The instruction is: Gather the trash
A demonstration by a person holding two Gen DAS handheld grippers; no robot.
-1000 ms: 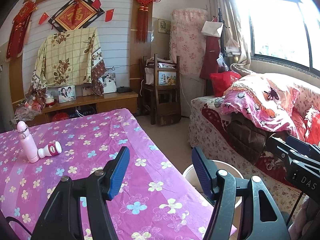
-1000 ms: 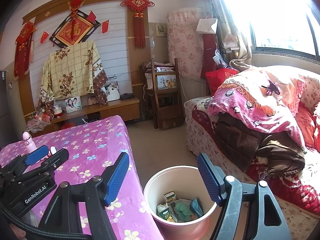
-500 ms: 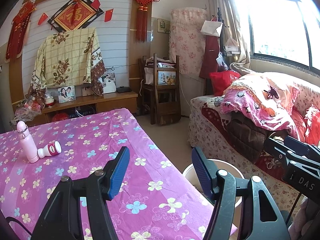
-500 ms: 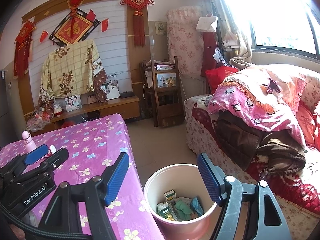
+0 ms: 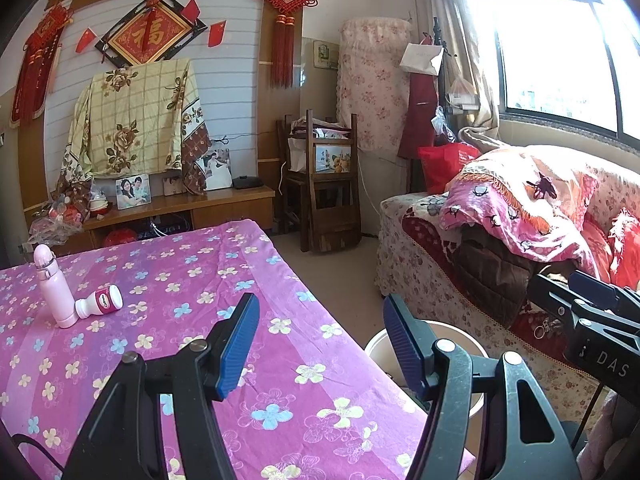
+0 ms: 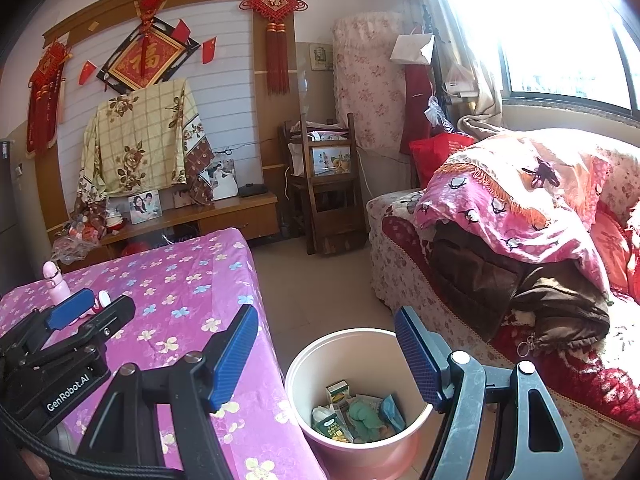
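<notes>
A small white bottle with a red label (image 5: 100, 300) lies on its side on the purple flowered tablecloth (image 5: 192, 264), against an upright pink bottle (image 5: 54, 288). My left gripper (image 5: 319, 303) hovers open and empty over the table's near right corner, well short of both bottles. My right gripper (image 6: 326, 314) is open and empty above a pink-white trash bin (image 6: 340, 354) on the floor beside the table. The bin holds cartons, wrappers and a green crumpled piece (image 6: 362, 416). The left gripper's fingers (image 6: 70, 308) show at the left of the right wrist view.
A sofa (image 6: 404, 280) piled with blankets and a brown jacket (image 6: 520, 292) runs along the right, close to the bin. Wooden chairs (image 5: 326, 200) and a low cabinet (image 5: 224, 204) with photo frames stand at the back wall. Bare floor (image 6: 316, 280) lies between table and sofa.
</notes>
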